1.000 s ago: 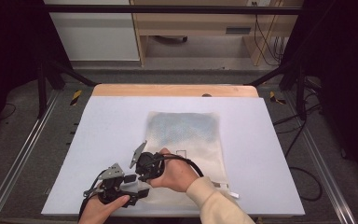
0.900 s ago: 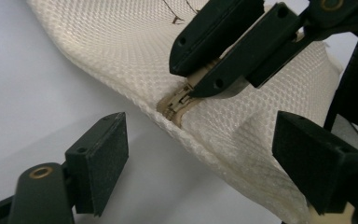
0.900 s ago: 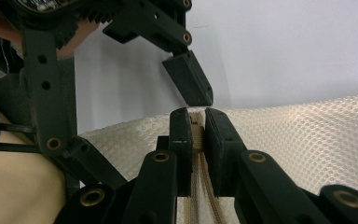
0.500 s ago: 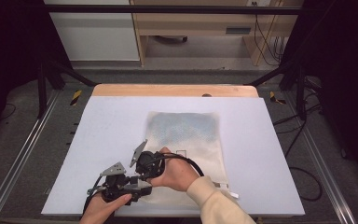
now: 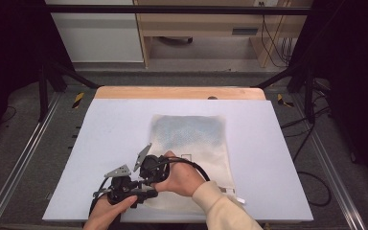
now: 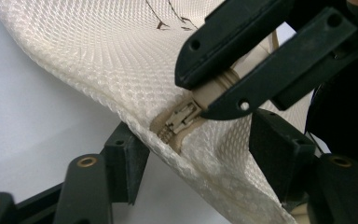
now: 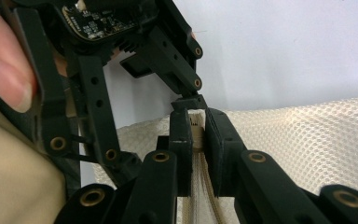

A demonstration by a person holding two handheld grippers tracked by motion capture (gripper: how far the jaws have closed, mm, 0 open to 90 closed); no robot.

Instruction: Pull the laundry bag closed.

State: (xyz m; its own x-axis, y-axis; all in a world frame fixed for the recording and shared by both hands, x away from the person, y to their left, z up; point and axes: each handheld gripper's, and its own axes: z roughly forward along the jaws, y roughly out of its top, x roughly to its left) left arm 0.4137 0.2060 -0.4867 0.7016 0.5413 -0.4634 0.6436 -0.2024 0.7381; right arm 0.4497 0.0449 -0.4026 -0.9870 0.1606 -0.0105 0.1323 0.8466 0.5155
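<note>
My right tongs point(image 7: 196, 140) pinch the zipper pull point(image 6: 213, 88) of the mesh bag point(image 5: 191, 139) near the bench's front edge; my left tongs point(image 6: 191, 165) stand parted around the bag's corner. I should clamp that corner first, then pull straight along the zipper.

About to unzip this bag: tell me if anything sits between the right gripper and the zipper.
Nothing visible does. The right gripper is already shut on the zipper pull of the mesh bag.

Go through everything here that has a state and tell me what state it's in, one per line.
Mesh bag: flat on the table, near-left corner lifted.
Zipper: slider at the corner end.
Right gripper: shut on the zipper.
Left gripper: jaws either side of the bag's corner, grip unclear.
</note>
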